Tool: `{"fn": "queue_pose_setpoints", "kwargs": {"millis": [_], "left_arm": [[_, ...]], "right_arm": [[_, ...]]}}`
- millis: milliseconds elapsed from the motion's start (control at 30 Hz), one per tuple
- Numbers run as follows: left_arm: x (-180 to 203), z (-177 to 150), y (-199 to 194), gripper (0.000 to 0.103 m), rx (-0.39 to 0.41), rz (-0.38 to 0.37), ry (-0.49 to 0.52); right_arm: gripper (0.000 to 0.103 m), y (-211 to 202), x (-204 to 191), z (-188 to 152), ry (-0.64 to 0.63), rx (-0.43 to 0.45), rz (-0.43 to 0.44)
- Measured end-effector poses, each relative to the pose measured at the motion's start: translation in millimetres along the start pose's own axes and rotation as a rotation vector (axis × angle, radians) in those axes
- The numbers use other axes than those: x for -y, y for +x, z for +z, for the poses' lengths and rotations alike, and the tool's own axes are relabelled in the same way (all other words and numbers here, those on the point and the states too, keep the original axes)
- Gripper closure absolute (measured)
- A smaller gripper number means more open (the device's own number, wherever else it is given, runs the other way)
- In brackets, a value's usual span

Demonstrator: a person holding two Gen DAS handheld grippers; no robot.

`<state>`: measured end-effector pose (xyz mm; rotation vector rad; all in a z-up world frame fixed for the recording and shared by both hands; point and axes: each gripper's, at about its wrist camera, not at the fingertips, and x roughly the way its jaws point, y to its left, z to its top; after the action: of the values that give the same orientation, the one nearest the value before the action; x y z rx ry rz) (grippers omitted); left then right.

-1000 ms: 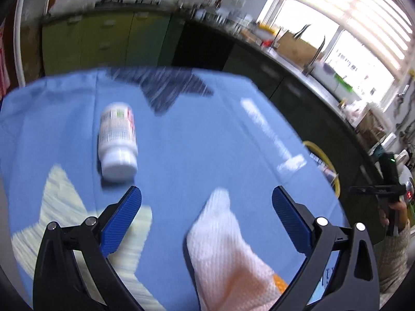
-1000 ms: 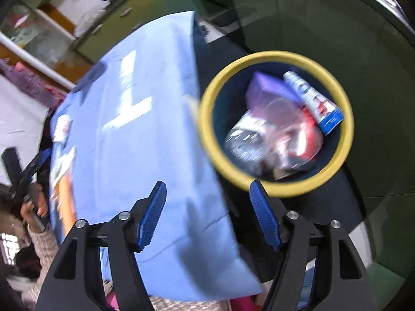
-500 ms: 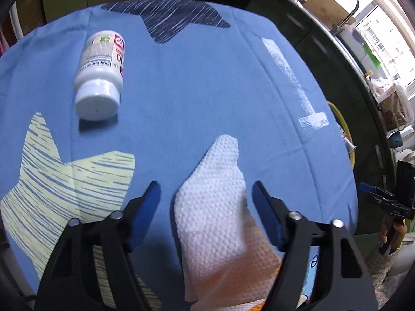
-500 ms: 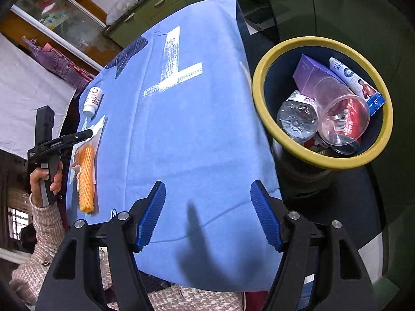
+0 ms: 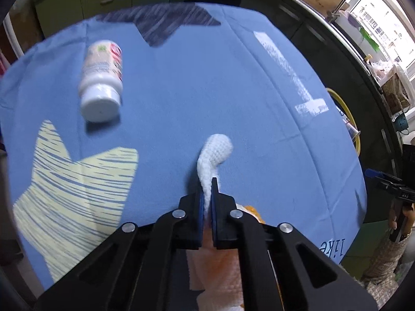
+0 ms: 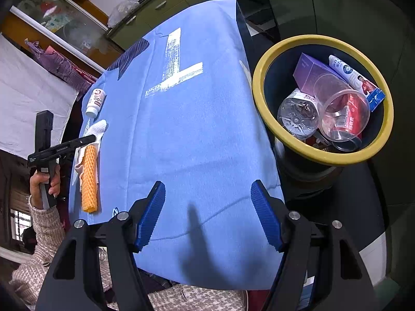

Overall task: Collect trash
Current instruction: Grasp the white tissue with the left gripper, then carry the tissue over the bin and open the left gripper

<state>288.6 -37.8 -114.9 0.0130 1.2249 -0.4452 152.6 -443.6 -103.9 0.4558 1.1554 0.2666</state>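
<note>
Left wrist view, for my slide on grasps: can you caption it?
Left gripper shut on a white paper towel on the blue tablecloth, white pill bottle lying nearby.

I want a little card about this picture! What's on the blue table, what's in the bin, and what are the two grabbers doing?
left gripper: shut on the white paper towel
right gripper: open, holding nothing, over the blue cloth
on the cloth: white bottle lying on its side; orange mesh roll beside the towel
bin: yellow rim, beside the table
in the bin: purple box, clear cup, tube, clear plastic bottle
</note>
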Motion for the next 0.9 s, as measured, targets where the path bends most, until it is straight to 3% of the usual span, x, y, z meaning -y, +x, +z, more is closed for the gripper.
{"fn": "queue_pose_setpoints", "kwargs": {"millis": [500, 700, 900], "left_arm": [[33, 16, -130, 0.099, 0.281, 0.046, 0.094], [91, 41, -146, 0.099, 0.293, 0.02, 0.209], [196, 81, -121, 0.099, 0.259, -0.102, 0.364]], "right_arm": [[0.035, -2, -3, -7, -0.019, 0.024, 0.021], [0.035, -28, -2, -14, -0.02, 0.095, 0.023], [0.032, -63, 23, -33, 0.022, 0.178, -0.019]]}}
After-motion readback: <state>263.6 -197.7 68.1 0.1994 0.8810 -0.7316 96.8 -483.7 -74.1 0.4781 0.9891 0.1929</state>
